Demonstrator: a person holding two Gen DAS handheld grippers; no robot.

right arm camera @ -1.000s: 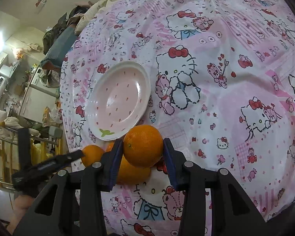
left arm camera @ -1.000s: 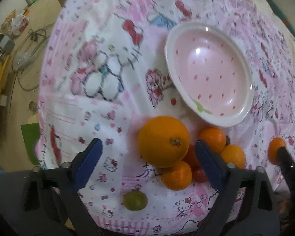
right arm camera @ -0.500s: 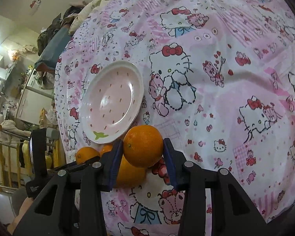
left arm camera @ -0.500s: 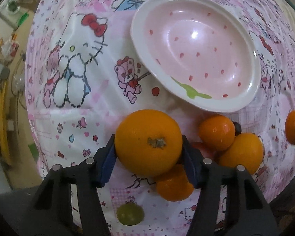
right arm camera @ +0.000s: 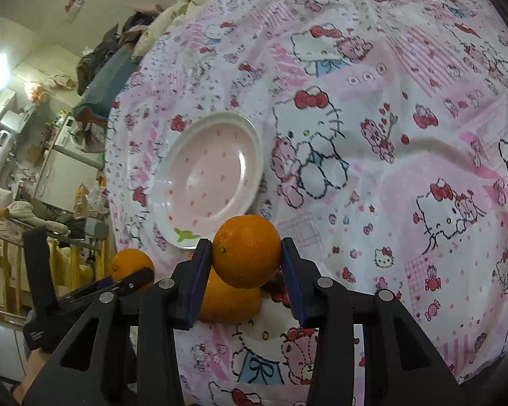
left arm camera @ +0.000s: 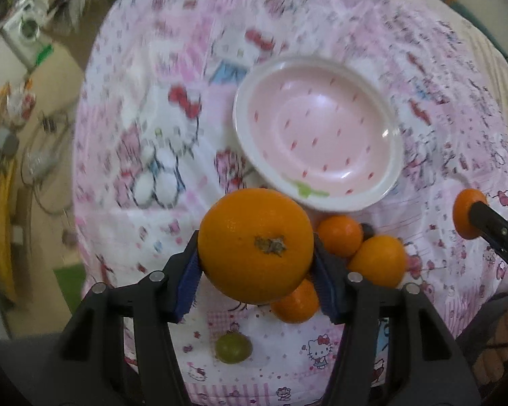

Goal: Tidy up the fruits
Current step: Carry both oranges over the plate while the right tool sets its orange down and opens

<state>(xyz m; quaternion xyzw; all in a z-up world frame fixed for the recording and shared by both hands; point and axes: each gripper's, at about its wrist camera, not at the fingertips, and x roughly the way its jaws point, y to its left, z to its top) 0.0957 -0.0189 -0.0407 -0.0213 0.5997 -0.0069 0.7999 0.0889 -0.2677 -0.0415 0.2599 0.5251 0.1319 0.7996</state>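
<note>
My left gripper (left arm camera: 255,265) is shut on a large orange (left arm camera: 255,245), holding it just above the fruit pile with its stem scar facing the camera. Under it on the cloth lie three smaller oranges (left arm camera: 338,235) and a green grape (left arm camera: 233,347). An empty pink plate with a white rim (left arm camera: 316,128) sits just beyond. My right gripper (right arm camera: 247,257) is shut on a medium orange (right arm camera: 247,250), with another orange (right arm camera: 230,301) lying below it. In the right wrist view the plate (right arm camera: 210,179) lies ahead, and the left gripper (right arm camera: 128,280) shows at the lower left with its orange (right arm camera: 132,264).
A pink cartoon-cat cloth (right arm camera: 389,155) covers the round table. The table edge drops off at the left to the floor (left arm camera: 34,203), where there are cables and clutter. Appliances and shelves (right arm camera: 23,155) stand beyond the table.
The left gripper's jaws went from wide apart around the large orange to shut on it, then rose with it off the cloth. The right gripper stayed put with its orange.
</note>
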